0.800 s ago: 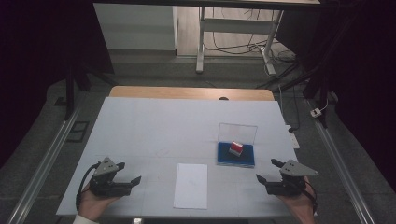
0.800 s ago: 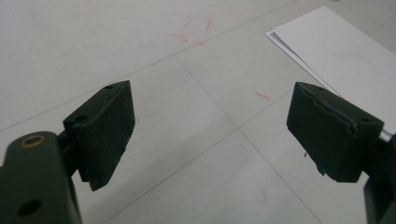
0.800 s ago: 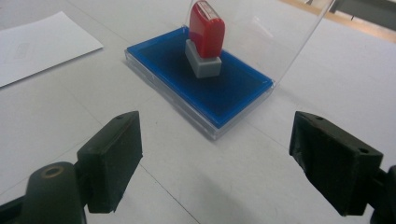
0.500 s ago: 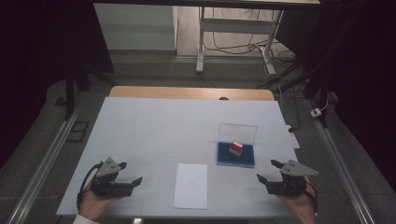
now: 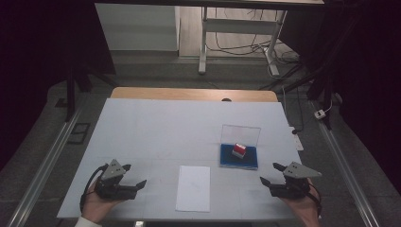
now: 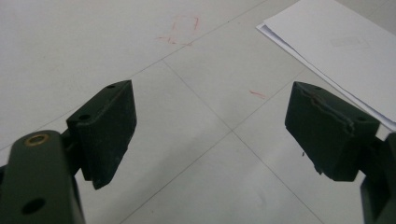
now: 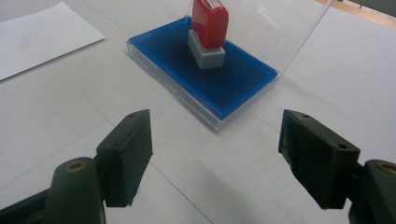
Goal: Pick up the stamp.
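Observation:
A red stamp with a grey base (image 5: 239, 150) stands upright on a blue ink pad (image 5: 248, 162), whose clear lid (image 5: 241, 134) is raised behind it. A white paper sheet (image 5: 194, 187) lies to its left near the front edge. My left gripper (image 5: 136, 176) rests low at the front left, open, with bare table between its jaws (image 6: 210, 126). My right gripper (image 5: 270, 173) sits at the front right, open and empty (image 7: 215, 149). It points at the ink pad (image 7: 233, 79) and the stamp (image 7: 210, 28) a short way ahead, and touches neither.
The white table top (image 5: 156, 127) has a wooden strip along its far edge. Faint red marks (image 6: 184, 28) show on the surface ahead of the left gripper. The paper's corner (image 6: 345, 51) lies to that gripper's right. Metal rails run down both sides of the table.

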